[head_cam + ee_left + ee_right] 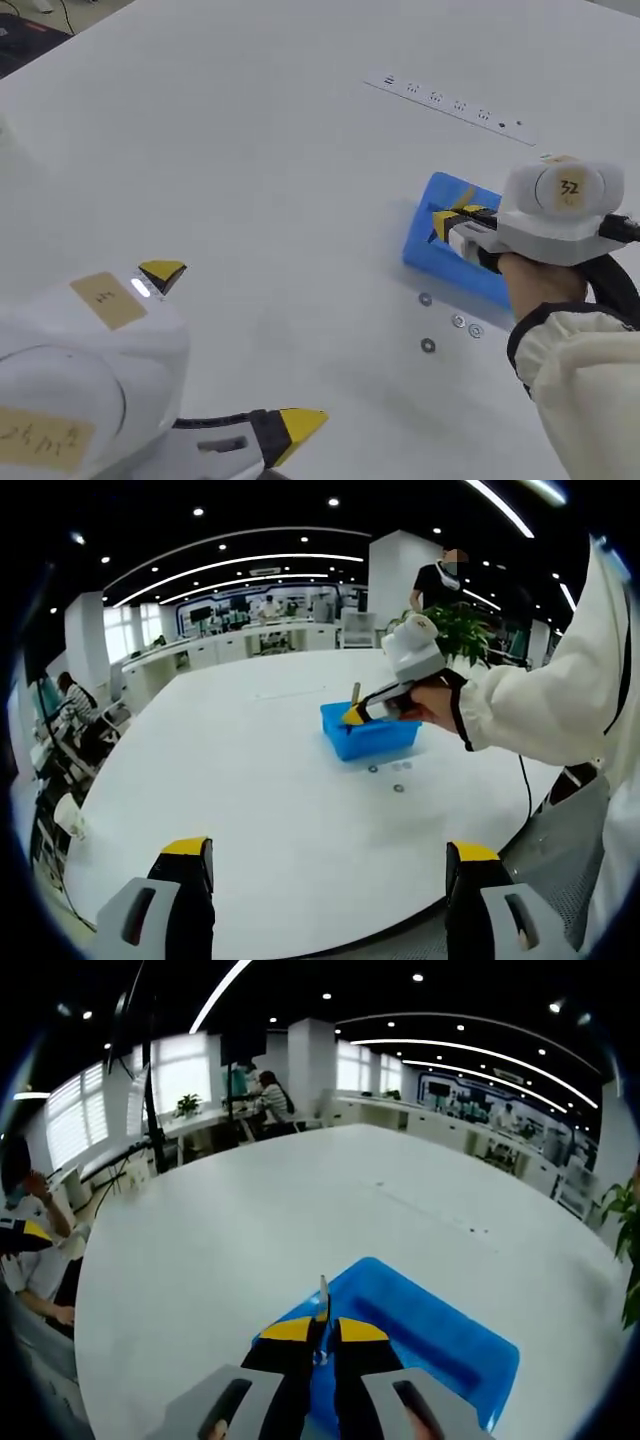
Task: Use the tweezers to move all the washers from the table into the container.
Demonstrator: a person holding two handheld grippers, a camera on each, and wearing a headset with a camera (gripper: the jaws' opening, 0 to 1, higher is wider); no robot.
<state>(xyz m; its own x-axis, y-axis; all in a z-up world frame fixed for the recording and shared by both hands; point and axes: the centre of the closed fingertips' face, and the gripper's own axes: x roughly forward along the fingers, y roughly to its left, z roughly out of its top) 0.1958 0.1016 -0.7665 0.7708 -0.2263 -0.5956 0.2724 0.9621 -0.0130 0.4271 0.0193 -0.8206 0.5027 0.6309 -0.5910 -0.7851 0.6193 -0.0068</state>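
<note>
White counter (300, 150) ran across my head view. At 7 o'clock the left gripper (232, 348) hung above it, its yellow-tipped jaws wide apart. Moving right, four washers (428, 346) lay loose on the counter at about 4 o'clock. They formed a small scatter at 6 o'clock of the blue container (420, 250), near its wall but outside it. At 3 o'clock the right gripper (452, 220) sat over the container with its jaws pressed together on the tweezers (323, 1305). The thin tips pointed out past the jaws above the container's blue floor. I could not tell whether the tips carried a washer.
</note>
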